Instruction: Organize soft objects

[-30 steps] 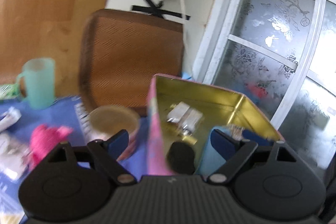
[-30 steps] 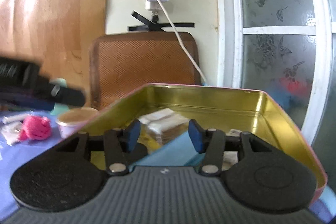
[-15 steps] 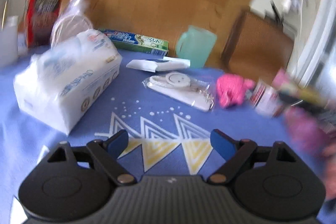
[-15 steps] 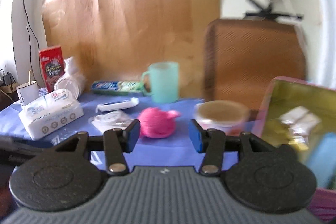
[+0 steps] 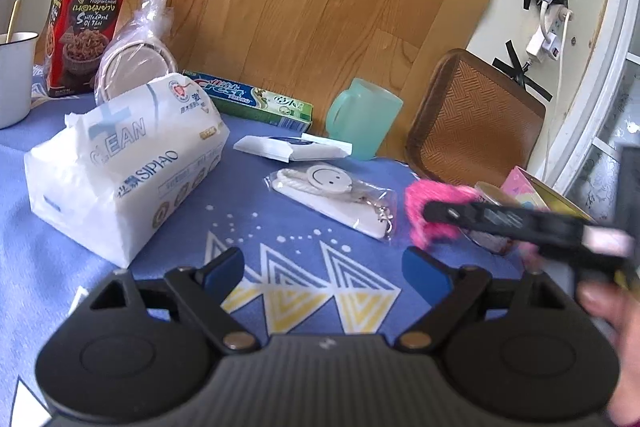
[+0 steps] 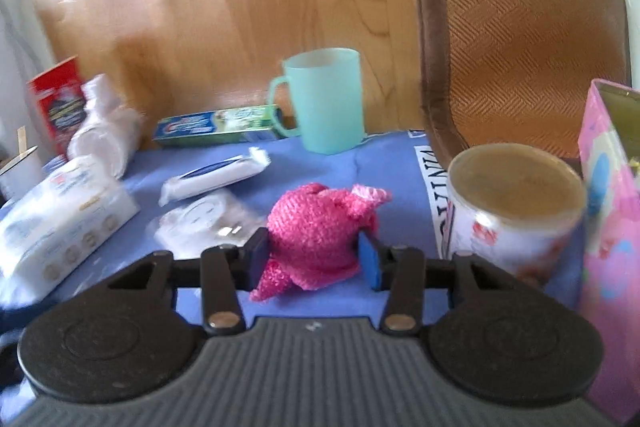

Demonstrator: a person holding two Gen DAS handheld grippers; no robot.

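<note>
Closing on the pink knit toy (image 6: 320, 235), your right claw (image 6: 314, 261) has it between the pads, touching both sides, while it lies on the table (image 6: 384, 163) beside the can (image 6: 516, 203). Your left claw (image 5: 324, 267) hangs wide open, empty. Lifting early risks the soft knit slipping out, or bumping the can toward the tin (image 6: 612, 227).

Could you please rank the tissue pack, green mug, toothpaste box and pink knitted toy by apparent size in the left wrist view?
1. tissue pack, clearly largest, though nearest.
2. toothpaste box and green mug: similar, not ranked.
3. pink knitted toy: looks smallest, but the right gripper partly hides it.
</note>
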